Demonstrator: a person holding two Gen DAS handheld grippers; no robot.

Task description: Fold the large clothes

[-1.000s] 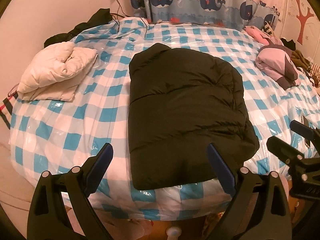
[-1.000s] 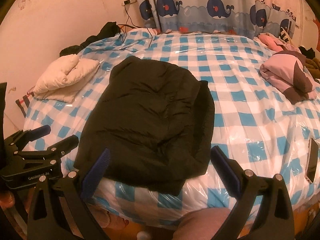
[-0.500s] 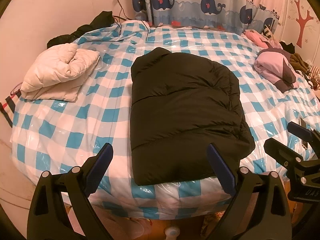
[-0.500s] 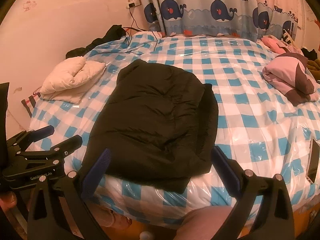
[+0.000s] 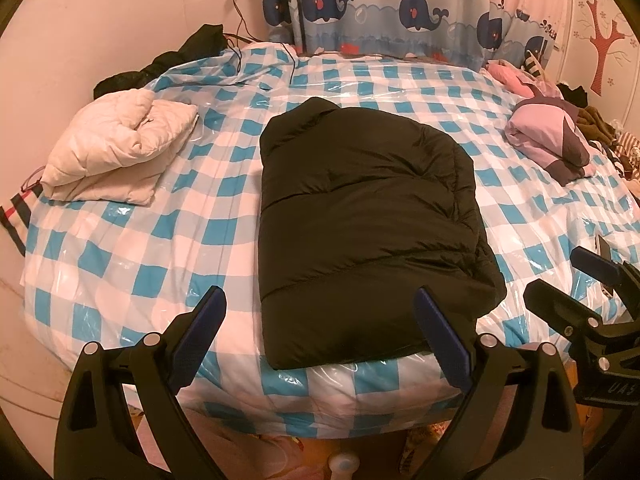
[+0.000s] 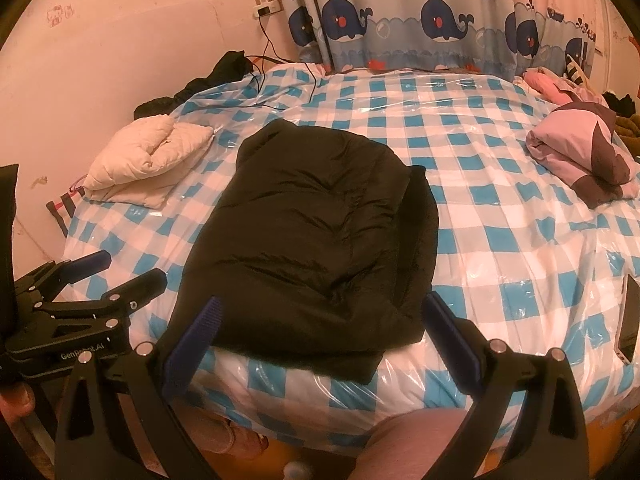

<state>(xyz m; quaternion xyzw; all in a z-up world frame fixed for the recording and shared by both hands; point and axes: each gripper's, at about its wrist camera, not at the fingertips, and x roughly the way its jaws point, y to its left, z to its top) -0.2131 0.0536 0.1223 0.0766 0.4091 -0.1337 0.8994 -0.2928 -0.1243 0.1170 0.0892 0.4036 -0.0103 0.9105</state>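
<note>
Your left gripper (image 5: 318, 334) and right gripper (image 6: 320, 330) gape wide, empty, short of the folded jacket (image 5: 360, 232) on the bed (image 5: 160, 248).

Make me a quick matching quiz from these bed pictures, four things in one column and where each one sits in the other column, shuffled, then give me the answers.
Things:
1. black puffer jacket
2. cream jacket
3. pink and purple jacket
4. phone

Places:
A. folded at the bed's left edge, by the wall
B. folded flat in the middle of the bed, reaching the near edge
C. flat near the bed's near right edge
D. bundled at the far right of the bed

Pairs: 1-B, 2-A, 3-D, 4-C
</note>
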